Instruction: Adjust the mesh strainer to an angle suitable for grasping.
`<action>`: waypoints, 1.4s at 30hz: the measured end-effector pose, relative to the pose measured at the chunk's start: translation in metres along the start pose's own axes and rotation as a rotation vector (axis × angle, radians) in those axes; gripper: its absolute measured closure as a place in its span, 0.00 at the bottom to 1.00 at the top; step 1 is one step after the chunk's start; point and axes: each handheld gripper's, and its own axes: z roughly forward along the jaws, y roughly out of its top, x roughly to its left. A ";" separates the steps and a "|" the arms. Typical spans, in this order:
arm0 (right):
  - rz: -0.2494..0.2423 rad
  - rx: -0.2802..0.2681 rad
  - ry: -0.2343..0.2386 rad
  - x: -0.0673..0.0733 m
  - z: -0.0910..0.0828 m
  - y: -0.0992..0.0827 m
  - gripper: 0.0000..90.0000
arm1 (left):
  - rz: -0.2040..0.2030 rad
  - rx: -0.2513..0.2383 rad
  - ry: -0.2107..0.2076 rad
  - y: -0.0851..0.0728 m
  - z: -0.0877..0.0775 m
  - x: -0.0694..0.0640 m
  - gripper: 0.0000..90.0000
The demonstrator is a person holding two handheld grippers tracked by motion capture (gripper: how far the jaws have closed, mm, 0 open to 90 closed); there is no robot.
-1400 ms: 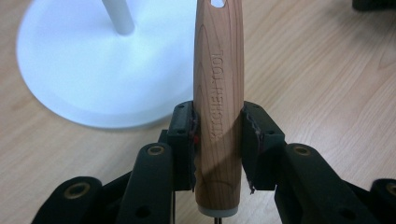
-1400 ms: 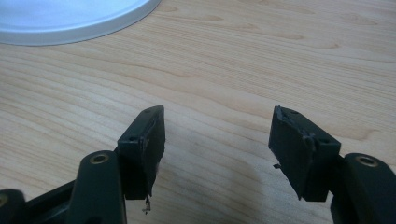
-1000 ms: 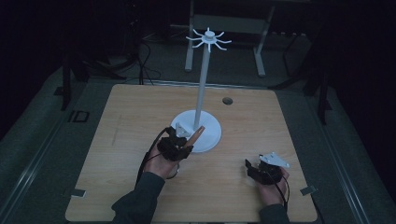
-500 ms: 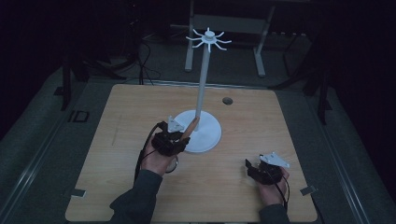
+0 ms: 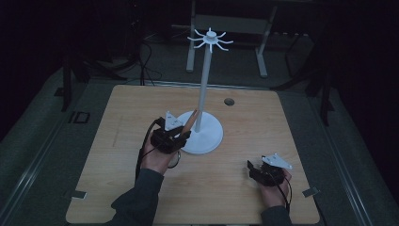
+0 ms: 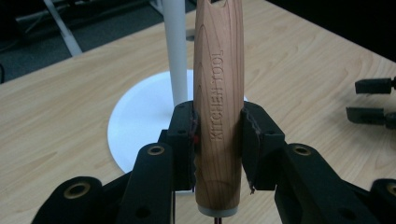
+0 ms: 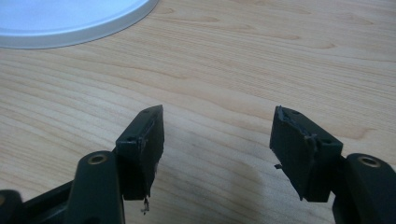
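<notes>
**Wooden handle held at the stand**

My left gripper [image 5: 175, 133] is clamped on a wooden handle [image 6: 218, 107], the fingers [image 6: 184, 140] pressing on both of its sides. In the left gripper view the handle rises straight up between them, with "KITCHEN TOOL" cut along its length and a pale cap at its lower end. In the high view the handle [image 5: 189, 121] tilts up and to the right, its tip just beside the white pole [image 5: 204, 84] of the stand; I cannot tell whether they touch. The gripper sits over the left edge of the stand's round white base [image 5: 207, 136], which rests near the middle of the bench [image 5: 122, 117]. The pole is upright and carries a ring of white hooks [image 5: 210, 38] at its top.

My right gripper [image 5: 261, 170] is low over the bench near its front right, well apart from the stand. Its fingers [image 7: 142, 140] stand apart with nothing between them, bare wood below. The rim of the base [image 7: 70, 28] shows at the top left of the right gripper view.

A small dark hole [image 5: 229, 101] lies in the bench behind the stand.
</notes>
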 end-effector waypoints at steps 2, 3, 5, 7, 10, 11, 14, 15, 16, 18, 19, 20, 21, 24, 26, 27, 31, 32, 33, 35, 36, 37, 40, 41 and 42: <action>0.001 0.000 0.000 0.000 0.000 0.000 0.39 | -0.001 -0.010 0.005 0.002 -0.002 0.000 0.75; 0.002 0.000 -0.001 0.000 0.000 0.000 0.39 | -0.003 -0.015 0.006 0.003 -0.002 0.000 0.75; 0.001 0.000 -0.001 0.000 0.000 0.000 0.39 | -0.004 -0.025 0.011 0.004 -0.004 0.000 0.75; 0.001 0.000 -0.001 0.000 0.000 0.000 0.39 | -0.005 -0.034 0.013 0.006 -0.005 0.001 0.75; 0.000 -0.001 -0.001 0.000 0.000 0.000 0.39 | -0.007 -0.047 0.020 0.007 -0.007 0.001 0.75; 0.001 0.000 -0.001 0.000 0.000 0.000 0.39 | -0.008 -0.050 0.018 0.008 -0.008 0.001 0.75; 0.001 -0.001 -0.001 0.000 0.000 0.000 0.39 | -0.007 -0.065 0.022 0.010 -0.009 0.001 0.75; 0.002 -0.001 -0.001 0.000 0.000 0.000 0.39 | -0.007 -0.071 0.022 0.011 -0.010 0.001 0.75; 0.002 -0.001 -0.001 0.000 0.000 0.000 0.39 | -0.006 -0.076 0.024 0.012 -0.011 0.001 0.75; 0.001 -0.001 -0.001 0.000 0.000 0.000 0.39 | -0.004 -0.080 0.021 0.014 -0.011 0.001 0.75; 0.001 -0.001 -0.001 0.000 0.000 0.000 0.39 | -0.003 -0.085 0.025 0.015 -0.012 0.000 0.75; 0.001 -0.001 -0.001 0.000 0.000 0.000 0.39 | -0.003 -0.091 0.025 0.016 -0.013 0.000 0.75; 0.001 -0.001 -0.001 0.000 0.000 0.000 0.39 | -0.003 -0.091 0.025 0.016 -0.013 0.000 0.75; 0.002 -0.002 -0.001 0.000 0.000 0.000 0.39 | -0.002 -0.107 0.028 0.018 -0.015 0.000 0.75; 0.001 -0.002 -0.001 0.000 0.000 0.000 0.39 | -0.004 -0.111 0.029 0.020 -0.016 0.000 0.75; 0.001 -0.002 -0.001 0.000 0.000 0.000 0.39 | -0.003 -0.114 0.030 0.020 -0.016 0.000 0.75; 0.003 -0.002 -0.002 0.000 0.000 0.000 0.38 | -0.004 -0.126 0.034 0.022 -0.017 -0.001 0.75; 0.003 -0.002 -0.002 0.000 0.000 0.000 0.38 | -0.002 -0.130 0.035 0.022 -0.017 -0.001 0.75; 0.003 -0.001 -0.002 0.000 0.000 0.000 0.38 | -0.004 -0.136 0.036 0.023 -0.018 -0.001 0.75; 0.002 0.000 -0.002 0.000 0.000 0.000 0.38 | -0.003 -0.146 0.038 0.024 -0.019 -0.001 0.75; 0.002 0.000 -0.003 0.000 0.000 0.000 0.38 | -0.002 -0.149 0.039 0.025 -0.020 -0.001 0.75; 0.003 0.000 -0.003 0.000 0.000 0.000 0.38 | -0.001 -0.152 0.039 0.026 -0.020 -0.001 0.75; 0.004 -0.001 -0.003 0.000 0.000 0.000 0.38 | -0.001 -0.165 0.038 0.028 -0.022 -0.001 0.75; 0.003 0.000 -0.003 0.000 0.000 0.000 0.38 | 0.000 -0.170 0.038 0.029 -0.022 -0.002 0.75; 0.003 0.000 -0.004 0.000 0.000 0.000 0.38 | 0.004 -0.175 0.037 0.030 -0.023 -0.002 0.75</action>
